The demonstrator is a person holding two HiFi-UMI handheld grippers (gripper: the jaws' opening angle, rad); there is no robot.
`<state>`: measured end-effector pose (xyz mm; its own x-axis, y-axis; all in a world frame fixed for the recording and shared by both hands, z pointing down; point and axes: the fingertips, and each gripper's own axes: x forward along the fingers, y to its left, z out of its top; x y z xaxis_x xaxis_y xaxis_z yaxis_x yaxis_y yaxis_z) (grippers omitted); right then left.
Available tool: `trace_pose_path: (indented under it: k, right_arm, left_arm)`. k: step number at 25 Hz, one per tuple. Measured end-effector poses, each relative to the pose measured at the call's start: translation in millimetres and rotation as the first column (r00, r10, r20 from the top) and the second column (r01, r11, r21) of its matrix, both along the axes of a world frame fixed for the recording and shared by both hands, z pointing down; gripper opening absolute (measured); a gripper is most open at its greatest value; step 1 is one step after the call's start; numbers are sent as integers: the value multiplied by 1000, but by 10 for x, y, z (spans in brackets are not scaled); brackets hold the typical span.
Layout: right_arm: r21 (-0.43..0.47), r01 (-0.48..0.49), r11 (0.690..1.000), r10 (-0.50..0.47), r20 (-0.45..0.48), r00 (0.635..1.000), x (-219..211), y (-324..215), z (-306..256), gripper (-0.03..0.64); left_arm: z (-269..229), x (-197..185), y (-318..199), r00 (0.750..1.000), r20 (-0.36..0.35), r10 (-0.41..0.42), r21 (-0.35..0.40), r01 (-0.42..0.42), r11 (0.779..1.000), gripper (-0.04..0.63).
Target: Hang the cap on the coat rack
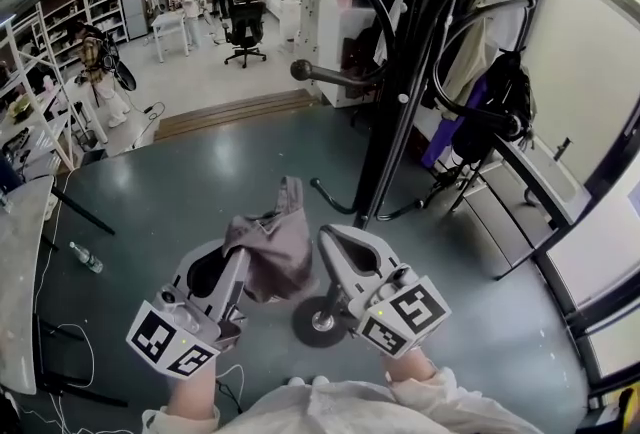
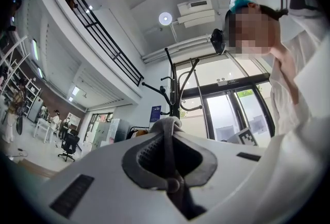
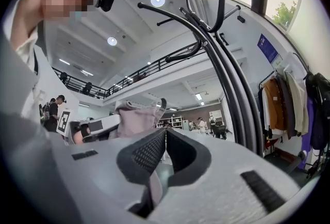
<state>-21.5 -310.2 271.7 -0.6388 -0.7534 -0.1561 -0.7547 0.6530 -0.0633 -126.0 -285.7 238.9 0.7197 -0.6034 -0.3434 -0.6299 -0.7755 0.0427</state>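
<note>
A: Tongs status?

B: Left tongs [image 1: 243, 260] are clamped on the cap [image 1: 278, 244], with grey fabric bunched at the tips. Right tongs [image 1: 328, 240] are pinching the cap's other side, cloth trapped between the pads.

A: Cap location?

B: It hangs between the two tongs, in the air over the green floor [image 1: 180, 192]. It's just in front of the coat rack [image 1: 400, 112] pole (not on any hook). In the head view the rack's round base [image 1: 305, 322] shows below the right tongs.

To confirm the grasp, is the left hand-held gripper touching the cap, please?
Touching: left gripper view shows the cap pinched between jaws of the left hand-held gripper.
</note>
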Motion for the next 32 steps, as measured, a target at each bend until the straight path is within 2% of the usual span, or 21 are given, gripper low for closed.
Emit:
trace_pose_path:
  k: [7, 18, 32]
  right_arm:
    - [86, 28, 996, -23, -57, 998, -121, -116, -254, 5]
    - [213, -3, 977, 11, -36, 999, -58, -302, -737, 5]
    - [264, -7, 965, 17, -39, 999, -3, -366, -884, 5]
  left_arm:
    - [-361, -119, -118, 999, -27, -29, 95, 31, 995, 18]
    - [-827, -134, -181, 997, -76, 2, 231, 15, 973, 18]
    - [-1255, -113, -264, 996, -85, 8, 342, 22, 940, 18]
